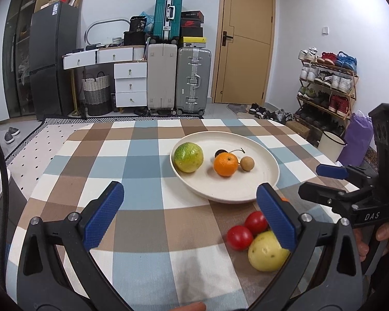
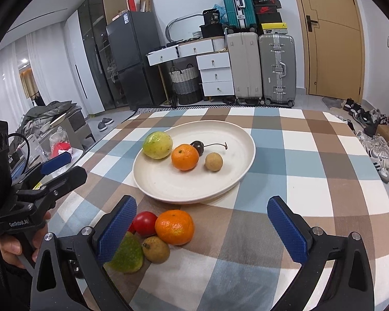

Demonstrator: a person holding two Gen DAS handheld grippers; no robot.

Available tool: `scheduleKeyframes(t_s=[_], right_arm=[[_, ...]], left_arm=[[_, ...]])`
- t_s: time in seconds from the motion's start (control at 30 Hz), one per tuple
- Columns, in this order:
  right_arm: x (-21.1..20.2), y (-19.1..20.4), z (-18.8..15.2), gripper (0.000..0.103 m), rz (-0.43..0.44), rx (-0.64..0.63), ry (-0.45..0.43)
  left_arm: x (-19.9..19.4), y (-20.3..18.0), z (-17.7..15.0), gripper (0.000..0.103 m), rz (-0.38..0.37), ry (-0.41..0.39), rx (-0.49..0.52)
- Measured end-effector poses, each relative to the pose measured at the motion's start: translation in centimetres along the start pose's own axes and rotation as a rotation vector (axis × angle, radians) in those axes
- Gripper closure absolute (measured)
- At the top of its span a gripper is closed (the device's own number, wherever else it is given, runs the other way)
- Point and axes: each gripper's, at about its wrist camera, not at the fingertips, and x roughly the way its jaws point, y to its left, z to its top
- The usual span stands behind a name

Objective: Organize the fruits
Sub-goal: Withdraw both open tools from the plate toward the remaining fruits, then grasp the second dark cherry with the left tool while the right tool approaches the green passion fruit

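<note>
A cream plate (image 2: 194, 194) on the checked cloth holds a green-yellow fruit (image 2: 157, 145), an orange (image 2: 185, 156), a dark cherry (image 2: 197, 147) and a brown longan (image 2: 213, 161). Just in front of it lie a loose orange (image 2: 174, 227), a red tomato (image 2: 144, 223), a small brown fruit (image 2: 156, 249) and a green fruit (image 2: 128, 255). My right gripper (image 2: 202, 204) is open above them, no pad touching any. In the left wrist view the plate (image 1: 246, 194), two tomatoes (image 1: 240, 237) and a yellow fruit (image 1: 265, 255) show. My left gripper (image 1: 189, 194) is open and holds nothing.
The table's far edge runs behind the plate, with suitcases (image 1: 193, 77) and white drawers (image 1: 130, 85) beyond. A shoe rack (image 1: 326, 85) stands to the right. Each gripper appears at the side of the other's view, held by a hand (image 2: 15, 248).
</note>
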Motion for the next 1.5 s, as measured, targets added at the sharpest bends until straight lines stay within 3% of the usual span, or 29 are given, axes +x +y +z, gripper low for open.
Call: scheduleKeyframes(t_s=[0.37, 0.97, 1.07, 1.2, 1.5], right_arm=[[-1.7, 2.1, -1.9, 0.001, 0.003, -0.026, 0.034], [-1.1, 6.4, -4.0, 0.002, 0.025, -0.133, 0.148], [-0.9, 6.9, -4.0, 0.007, 0.037, -0.146, 0.155], [-0.4, 7.5, -4.1, 0.021, 0.053, -0.157, 0.175], [0.4, 8.9, -4.2, 0.035, 0.093, -0.198, 0.194]], left_arm=[[-3.5, -0.6, -2.8, 0.001, -0.014, 0.062, 0.021], [-4.7, -0.8, -5.7, 0.001, -0.038, 0.232, 0.107], [-4.3, -1.2, -6.1, 0.001, -0.054, 0.266, 0.122], [-3.8, -1.6, -6.6, 0.001, -0.081, 0.304, 0.130], [-2.6, -2.1, -7.5, 0.004, -0.115, 0.379, 0.150]])
